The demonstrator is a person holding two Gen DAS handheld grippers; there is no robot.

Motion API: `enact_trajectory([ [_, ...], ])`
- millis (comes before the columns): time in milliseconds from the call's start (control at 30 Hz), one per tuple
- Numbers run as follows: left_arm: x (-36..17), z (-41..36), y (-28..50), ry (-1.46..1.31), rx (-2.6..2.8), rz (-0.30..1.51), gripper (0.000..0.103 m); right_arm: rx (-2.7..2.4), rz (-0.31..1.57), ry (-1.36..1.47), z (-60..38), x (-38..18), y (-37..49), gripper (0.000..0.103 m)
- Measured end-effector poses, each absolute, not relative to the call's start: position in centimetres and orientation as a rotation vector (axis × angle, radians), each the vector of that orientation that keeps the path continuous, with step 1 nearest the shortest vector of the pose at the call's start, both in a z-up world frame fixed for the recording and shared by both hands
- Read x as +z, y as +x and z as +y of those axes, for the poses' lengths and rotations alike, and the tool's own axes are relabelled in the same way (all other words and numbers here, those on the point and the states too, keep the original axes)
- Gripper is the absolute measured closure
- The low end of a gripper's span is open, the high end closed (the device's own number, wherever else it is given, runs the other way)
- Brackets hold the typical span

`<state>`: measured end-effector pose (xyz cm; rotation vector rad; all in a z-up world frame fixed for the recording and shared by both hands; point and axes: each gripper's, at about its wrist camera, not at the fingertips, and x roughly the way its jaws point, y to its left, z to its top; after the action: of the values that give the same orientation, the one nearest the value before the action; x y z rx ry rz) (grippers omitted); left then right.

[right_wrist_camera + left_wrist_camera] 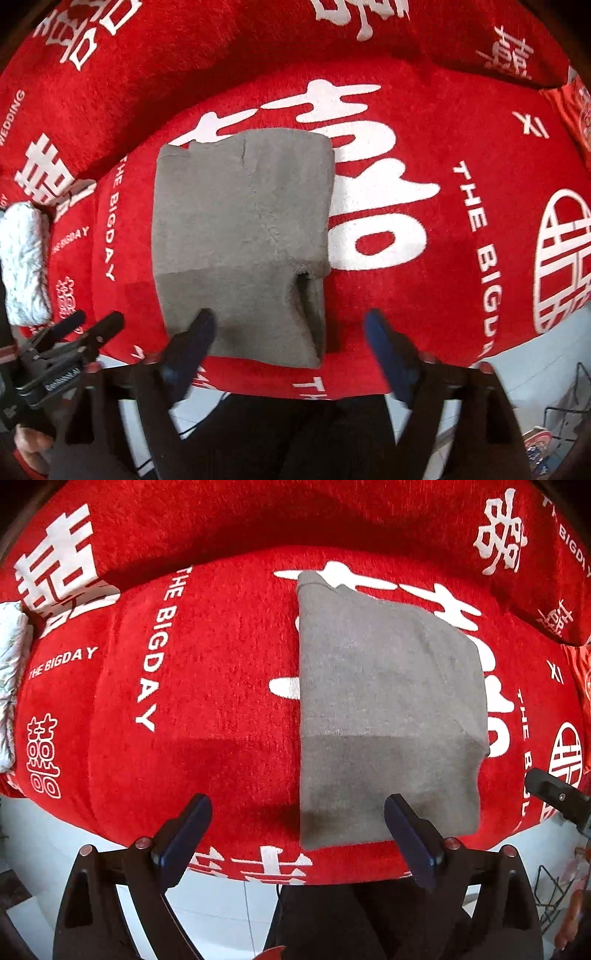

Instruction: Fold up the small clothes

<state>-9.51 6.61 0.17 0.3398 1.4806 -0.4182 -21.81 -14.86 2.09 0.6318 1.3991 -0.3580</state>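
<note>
At far left, against the sofa's arm, a white quilted cloth (24,258) lies bunched on the red cover (229,657), which is printed with white characters and the words THE BIGDAY. Right of it, in the left wrist view, the left gripper (297,812) hangs above the seat's front edge with its jaws spread wide and nothing between the pads; its left finger (184,834) is over bare red cover, its right finger over the near part of the garment. Next comes the grey garment (388,701), folded into a flat, roughly square packet on the seat cushion, its near edge close to the front of the seat, a small open fold showing at its near right corner. Over that corner the right gripper (290,328) hovers, jaws also wide and empty, left finger above the grey fabric, right finger (388,350) above the cover beside it. Below the seat, white floor tiles (207,904) show
</note>
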Motion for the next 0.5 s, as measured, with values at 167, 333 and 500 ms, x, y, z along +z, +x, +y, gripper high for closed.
enact_trajectory([
  [167,1.4,6.4,-9.5,0.350,-0.416,1.455,0.008,-0.410,1.376,0.556,-14.5,3.4,-21.8,0.000],
  [333,2.5,6.0,-9.5,0.367,-0.419,1.432,0.008,-0.429,1.371,0.540,-14.5,4.1,-21.7,0.000],
  [500,3.2,5.7,-9.5,0.377,-0.422,1.419,0.008,-0.436,1.364,0.544,-14.6,4.9,-21.6,0.000],
])
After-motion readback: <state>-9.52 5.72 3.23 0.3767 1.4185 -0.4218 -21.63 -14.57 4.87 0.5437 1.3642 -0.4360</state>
